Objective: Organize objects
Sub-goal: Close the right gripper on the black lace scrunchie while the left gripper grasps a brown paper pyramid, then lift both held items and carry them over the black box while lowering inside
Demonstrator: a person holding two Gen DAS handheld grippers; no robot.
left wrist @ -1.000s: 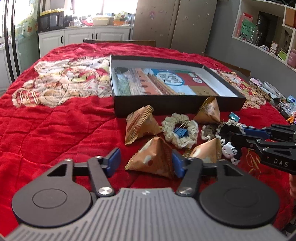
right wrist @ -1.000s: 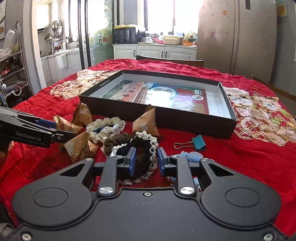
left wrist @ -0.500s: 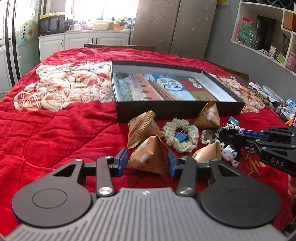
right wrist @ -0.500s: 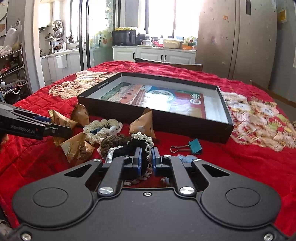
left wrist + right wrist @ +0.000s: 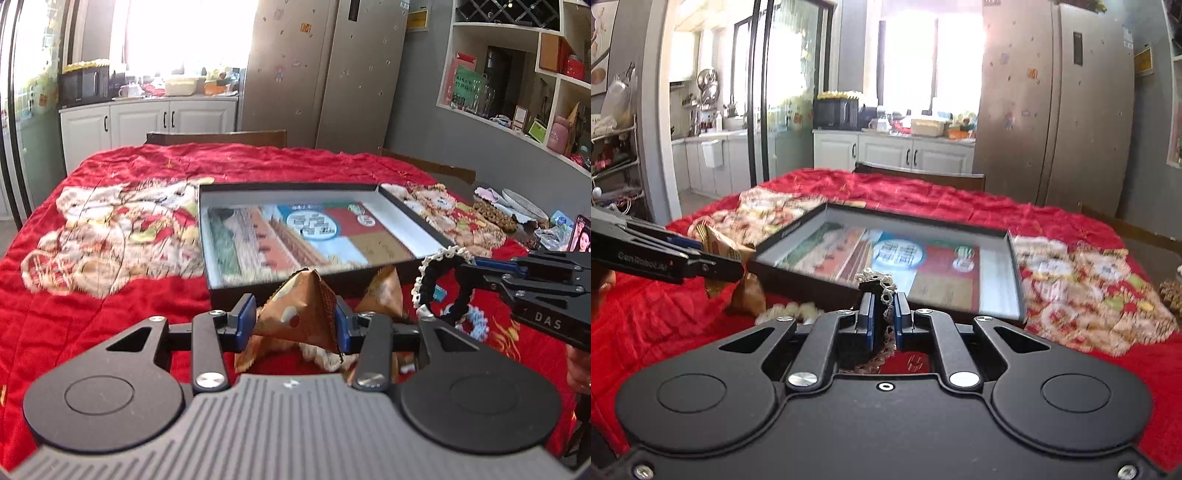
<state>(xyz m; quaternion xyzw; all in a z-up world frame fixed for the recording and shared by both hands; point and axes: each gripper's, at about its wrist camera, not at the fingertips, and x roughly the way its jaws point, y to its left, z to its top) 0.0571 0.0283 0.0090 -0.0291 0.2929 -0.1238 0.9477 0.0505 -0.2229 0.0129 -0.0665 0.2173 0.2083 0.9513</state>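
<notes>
My left gripper (image 5: 295,321) is clamping a packet (image 5: 299,314), a crinkly brown paper pyramid sitting squarely between the blue pads, lifted off the cloth (image 5: 110,295). My right gripper (image 5: 884,317) is pinching tight on a scrunchie (image 5: 443,284), a black fabric ring edged in white lace, hanging from its tips at my left's 2 o'clock. Another packet (image 5: 384,295) is lying just beyond at 1 o'clock. At 12 o'clock the box (image 5: 295,188), shallow, black-walled, with a printed floor, is resting on the plush red cloth.
</notes>
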